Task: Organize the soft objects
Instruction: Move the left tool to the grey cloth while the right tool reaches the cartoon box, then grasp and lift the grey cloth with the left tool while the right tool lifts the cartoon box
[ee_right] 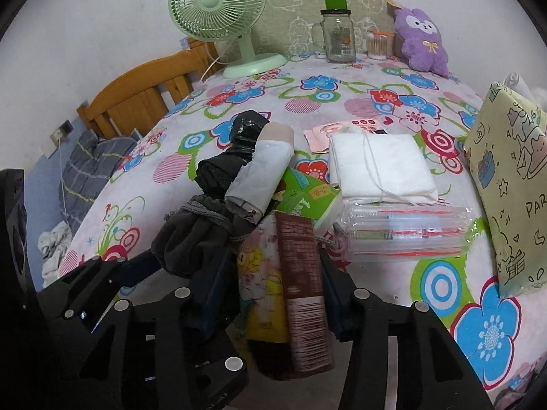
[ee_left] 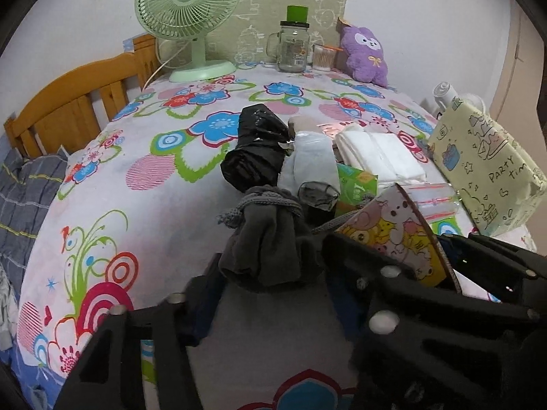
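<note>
On the flowery bedsheet (ee_left: pixel 143 177), near the front: a heap of soft things. At the far edge, a green fan (ee_left: pixel 186 17), then a purple plush toy (ee_left: pixel 364 53) and a glass jar (ee_left: pixel 292 46). On the right, a yellow party bag (ee_left: pixel 489 167). In the heap, a grey drawstring pouch (ee_left: pixel 266 239), squeezed in the left gripper (ee_left: pixel 270 270). Touching it on the right, a cartoon tissue pack (ee_right: pixel 273 273), squeezed in the right gripper (ee_right: pixel 273 290). Just behind, a black bag roll (ee_left: pixel 254 147) and a white roll (ee_right: pixel 263 174).
</note>
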Action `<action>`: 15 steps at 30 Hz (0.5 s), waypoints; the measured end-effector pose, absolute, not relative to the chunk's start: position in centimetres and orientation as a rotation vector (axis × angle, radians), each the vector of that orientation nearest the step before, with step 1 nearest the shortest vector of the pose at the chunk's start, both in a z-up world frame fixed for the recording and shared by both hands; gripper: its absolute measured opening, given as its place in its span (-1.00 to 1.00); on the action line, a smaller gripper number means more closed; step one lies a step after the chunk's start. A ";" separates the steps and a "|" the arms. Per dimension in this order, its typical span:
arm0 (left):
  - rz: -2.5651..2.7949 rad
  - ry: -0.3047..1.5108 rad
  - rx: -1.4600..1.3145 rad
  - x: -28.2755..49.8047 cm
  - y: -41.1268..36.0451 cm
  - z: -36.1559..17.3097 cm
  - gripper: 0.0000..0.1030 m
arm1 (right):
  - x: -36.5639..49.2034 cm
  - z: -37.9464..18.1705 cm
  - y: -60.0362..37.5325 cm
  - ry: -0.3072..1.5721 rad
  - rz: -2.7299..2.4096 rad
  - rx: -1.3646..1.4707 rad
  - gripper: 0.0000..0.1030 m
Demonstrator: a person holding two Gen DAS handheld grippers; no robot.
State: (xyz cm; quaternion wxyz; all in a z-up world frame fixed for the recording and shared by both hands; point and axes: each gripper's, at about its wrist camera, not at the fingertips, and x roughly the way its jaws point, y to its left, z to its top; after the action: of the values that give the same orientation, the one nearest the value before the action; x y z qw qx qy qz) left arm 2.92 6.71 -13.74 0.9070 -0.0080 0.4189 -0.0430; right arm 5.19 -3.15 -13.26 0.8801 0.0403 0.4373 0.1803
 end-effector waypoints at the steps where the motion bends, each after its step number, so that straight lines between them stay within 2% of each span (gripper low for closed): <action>1: -0.088 0.864 -0.014 3.0 6.7 -13.7 0.01 | 5.2 -13.2 -3.1 0.909 0.373 0.073 -0.30; 6: -0.094 0.861 -0.021 3.0 6.5 -13.5 -0.17 | 5.0 -13.0 -3.2 0.905 0.368 0.064 -0.46; 15: -0.097 0.840 -0.045 2.8 6.3 -12.1 -0.22 | 4.7 -11.9 -3.7 0.879 0.373 0.075 -0.50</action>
State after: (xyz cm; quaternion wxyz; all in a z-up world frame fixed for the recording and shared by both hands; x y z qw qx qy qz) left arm 2.76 6.30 -12.14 0.9118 -0.0216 0.4074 -0.0469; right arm 4.70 -3.71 -11.93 0.8874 0.0359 0.4231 0.1796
